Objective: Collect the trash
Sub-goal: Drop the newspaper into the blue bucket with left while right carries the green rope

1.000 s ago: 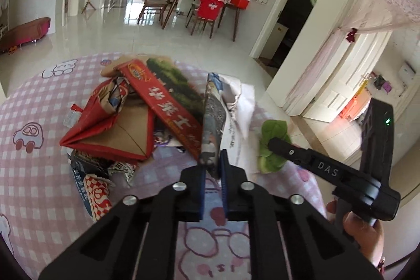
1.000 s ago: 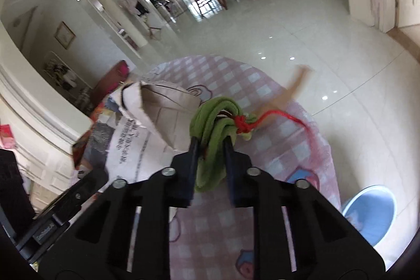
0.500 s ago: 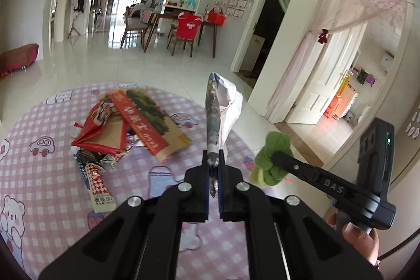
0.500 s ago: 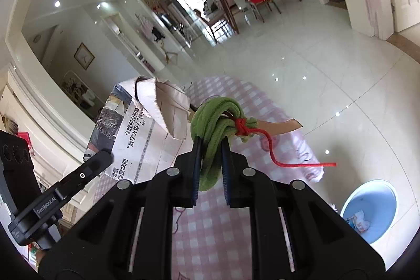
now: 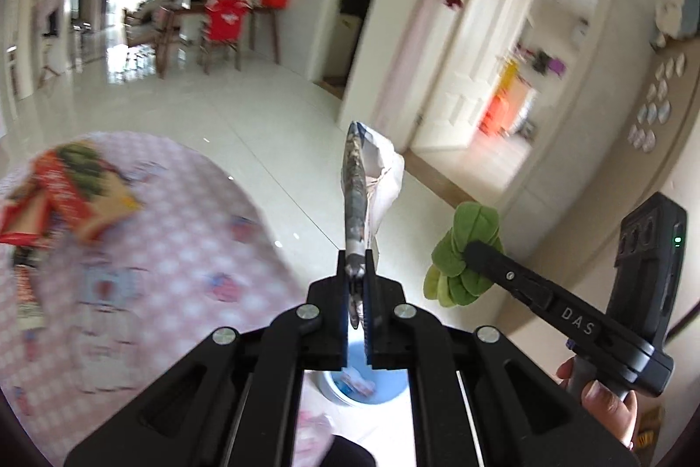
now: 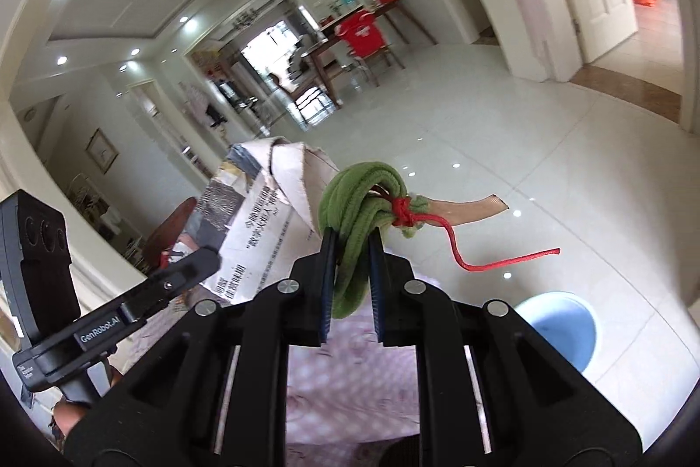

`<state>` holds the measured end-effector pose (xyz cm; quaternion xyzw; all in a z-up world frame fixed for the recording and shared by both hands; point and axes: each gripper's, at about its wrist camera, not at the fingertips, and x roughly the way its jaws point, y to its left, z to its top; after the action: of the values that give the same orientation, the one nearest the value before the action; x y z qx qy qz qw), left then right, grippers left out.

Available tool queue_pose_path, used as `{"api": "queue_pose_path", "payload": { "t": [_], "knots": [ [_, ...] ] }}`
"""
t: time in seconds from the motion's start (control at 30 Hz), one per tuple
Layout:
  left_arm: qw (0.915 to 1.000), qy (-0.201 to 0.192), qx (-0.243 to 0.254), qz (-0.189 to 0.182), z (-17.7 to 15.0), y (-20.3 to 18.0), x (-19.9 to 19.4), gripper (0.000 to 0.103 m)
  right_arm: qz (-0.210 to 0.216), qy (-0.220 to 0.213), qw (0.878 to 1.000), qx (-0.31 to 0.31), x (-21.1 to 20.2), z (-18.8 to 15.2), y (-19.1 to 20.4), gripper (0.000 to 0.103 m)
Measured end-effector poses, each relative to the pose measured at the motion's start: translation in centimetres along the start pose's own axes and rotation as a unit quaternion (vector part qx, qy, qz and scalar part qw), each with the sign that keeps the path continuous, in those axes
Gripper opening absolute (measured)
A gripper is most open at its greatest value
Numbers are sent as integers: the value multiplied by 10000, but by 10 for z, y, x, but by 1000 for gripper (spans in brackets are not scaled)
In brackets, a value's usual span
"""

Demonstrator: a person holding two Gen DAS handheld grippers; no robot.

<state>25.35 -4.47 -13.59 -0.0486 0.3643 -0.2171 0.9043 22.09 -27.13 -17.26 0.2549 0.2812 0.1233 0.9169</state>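
Observation:
My left gripper [image 5: 358, 263] is shut on a folded newspaper [image 5: 356, 200], held upright in the air; the paper also shows in the right wrist view [image 6: 258, 222]. My right gripper [image 6: 352, 244] is shut on a bundle of green cord [image 6: 363, 204] tied with a red string [image 6: 459, 254]; the bundle shows in the left wrist view [image 5: 468, 252] to the right of the newspaper. A blue bin [image 6: 558, 329] stands on the tiled floor below and right of my right gripper; in the left wrist view it [image 5: 380, 392] lies right under my left gripper, with scraps inside.
A pink checked round mat [image 5: 153, 248] lies on the floor at the left, with a pile of red and brown packaging [image 5: 65, 195] on it. A white pillar [image 5: 372, 51] and a white door [image 5: 477, 64] stand ahead. A dining table with chairs [image 5: 218, 25] stands far back.
Both grippers have lifted and swung right, away from the trash pile on the mat. The blue bin now lies under my left gripper and nearer my right one. Both grips are unchanged.

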Motion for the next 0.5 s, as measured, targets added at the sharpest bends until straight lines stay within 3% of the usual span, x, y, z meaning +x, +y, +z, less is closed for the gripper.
{"api": "queue_pose_path", "payload": {
  "t": [0.2, 0.3, 0.47, 0.5],
  "knots": [
    [9967, 600, 488, -251, -8, -52, 75, 5, -574, -147, 9971, 481, -21, -16, -68, 14],
    [9925, 889, 687, -478, -8, -78, 111, 10, -802, -212, 9943, 674, -30, -21, -92, 14],
    [9927, 781, 848, -365, -11, -101, 128, 56, -1028, -225, 9899, 952, -38, -32, -117, 15],
    [9928, 744, 888, -304, -13, -104, 127, 58, -1049, -199, 9896, 968, -42, -34, -119, 15]
  ]
}}
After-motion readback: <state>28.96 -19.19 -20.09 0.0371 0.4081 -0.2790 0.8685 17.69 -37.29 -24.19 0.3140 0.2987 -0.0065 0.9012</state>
